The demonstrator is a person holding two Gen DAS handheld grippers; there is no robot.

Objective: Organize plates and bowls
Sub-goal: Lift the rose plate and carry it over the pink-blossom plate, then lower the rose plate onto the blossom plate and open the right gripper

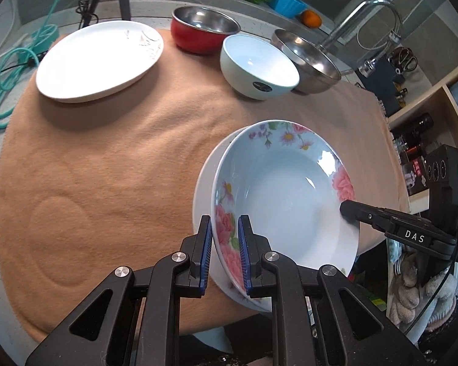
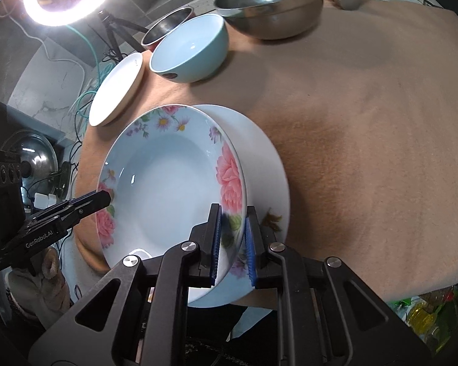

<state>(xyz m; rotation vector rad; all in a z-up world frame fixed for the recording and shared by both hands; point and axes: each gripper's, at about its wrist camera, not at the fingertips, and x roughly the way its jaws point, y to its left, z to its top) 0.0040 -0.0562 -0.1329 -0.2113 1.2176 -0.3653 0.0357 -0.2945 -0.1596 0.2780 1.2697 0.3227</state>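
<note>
Both grippers grip one flowered plate near the counter's front edge.

The left gripper [image 1: 225, 238] and right gripper [image 2: 232, 238], fingers narrow, pinch opposite rims of the pale-blue rose-patterned deep plate [image 1: 290, 195], over a plain white plate [image 2: 265, 158]. Readable: "DAS", "GenRobot.AI".

L wrist cam close behind its own fingers, angled steeply down, floral plate [image 1: 285, 195] lower right of frame, R wrist cam likewise, same plate [image 2: 168, 189] lower left, both share bowls upper frame, tan cloth [image 1: 122, 158]

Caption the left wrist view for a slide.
Both grippers pinch opposite rims of a floral plate above a white plate.
</note>
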